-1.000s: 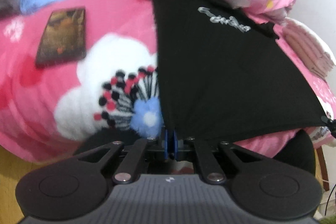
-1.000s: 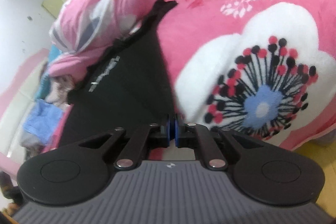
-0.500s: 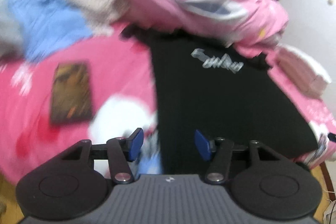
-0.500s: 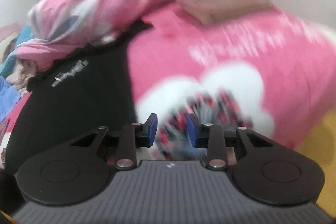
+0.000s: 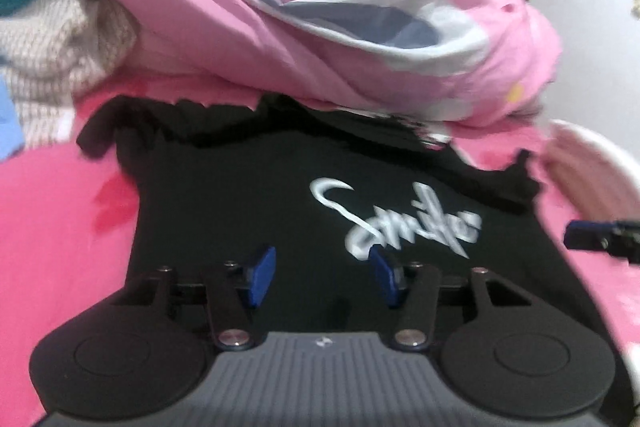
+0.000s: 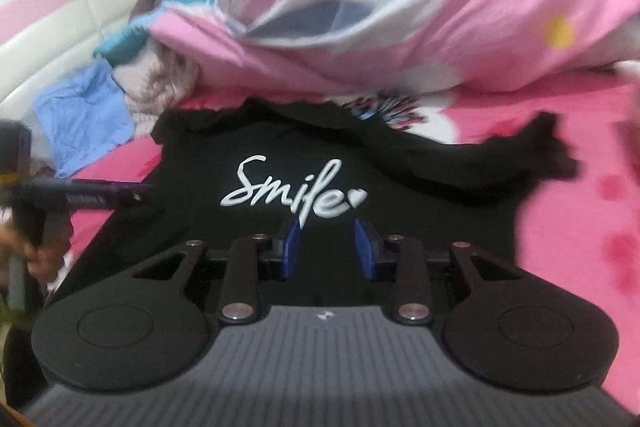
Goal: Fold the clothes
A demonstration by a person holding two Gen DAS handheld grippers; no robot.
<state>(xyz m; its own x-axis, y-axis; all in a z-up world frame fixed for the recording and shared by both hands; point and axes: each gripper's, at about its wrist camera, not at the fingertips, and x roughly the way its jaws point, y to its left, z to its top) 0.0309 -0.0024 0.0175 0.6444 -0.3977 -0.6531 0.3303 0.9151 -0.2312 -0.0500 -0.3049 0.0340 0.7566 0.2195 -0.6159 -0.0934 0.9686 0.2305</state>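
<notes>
A black T-shirt (image 5: 240,207) with a white "Smile" print lies spread flat on the pink flowered blanket (image 5: 60,227), its collar end toward the quilt. My left gripper (image 5: 324,273) hovers over the shirt just below the print. Its blue pads stand apart with only the shirt's flat surface behind them, and its jaws are closing. My right gripper (image 6: 328,247) hangs over the same shirt (image 6: 400,227) below the print, pads apart with nothing pinched, also closing. The left gripper (image 6: 120,197) shows at the left edge of the right wrist view. The right gripper's tip (image 5: 592,239) shows at the right edge of the left wrist view.
A bunched pink quilt (image 5: 360,27) lies right behind the shirt's collar. A beige knit garment (image 5: 52,47) and a blue garment (image 6: 80,111) lie at the back left. A pale folded stack (image 5: 592,163) sits at the right. A hand (image 6: 36,259) holds the left gripper.
Both grippers were shut on the shirt's lower corners. They have let go, opened, and moved forward over the shirt toward the print. The shirt now lies flat.
</notes>
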